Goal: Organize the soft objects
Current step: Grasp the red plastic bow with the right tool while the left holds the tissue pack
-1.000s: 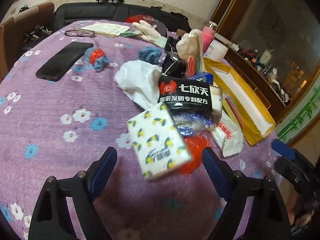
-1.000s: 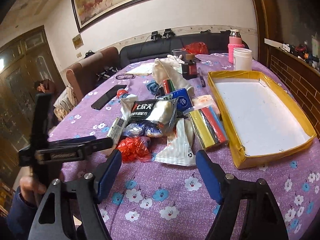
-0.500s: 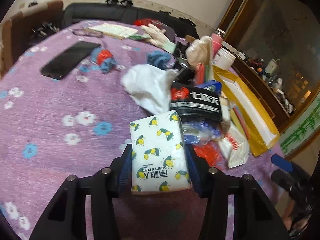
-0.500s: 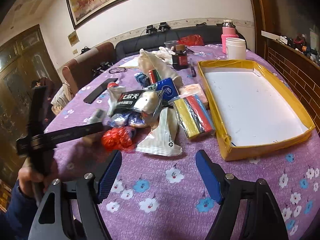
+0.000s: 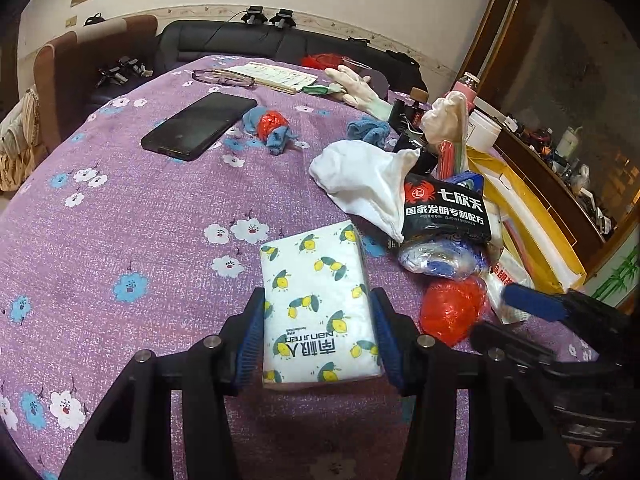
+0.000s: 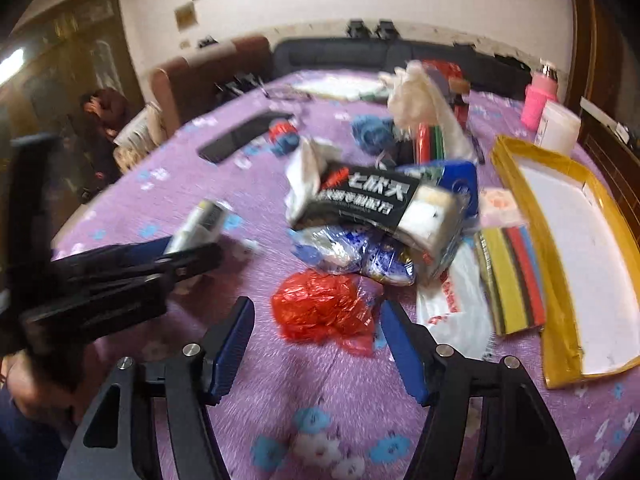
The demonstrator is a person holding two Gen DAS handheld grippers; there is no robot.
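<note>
My left gripper (image 5: 318, 334) is shut on a white tissue pack (image 5: 318, 306) printed with lemons, its blue pads pressing both long sides just above the purple tablecloth. In the right wrist view the left gripper (image 6: 120, 264) shows at the left with the pack (image 6: 198, 222) end-on. My right gripper (image 6: 318, 336) is open, its jaws on either side of a crumpled red plastic bag (image 6: 324, 308), which also shows in the left wrist view (image 5: 452, 310). Behind lie a black snack pouch (image 5: 444, 210), a white cloth (image 5: 360, 182) and a blue-white wrapped bundle (image 5: 440, 258).
A yellow-rimmed tray (image 6: 560, 300) lies at the right, with coloured sponges (image 6: 516, 276) beside it. A black phone (image 5: 198, 126), glasses (image 5: 224, 78), a rubber glove (image 5: 354, 86), a blue-and-red cloth ball (image 5: 270, 126), a pink bottle (image 6: 538, 98) and a white jar (image 6: 558, 128) stand further back.
My left gripper closed on the tissue pack and turned it lengthwise. My right gripper moved forward and left until the red bag sits between its open jaws.
</note>
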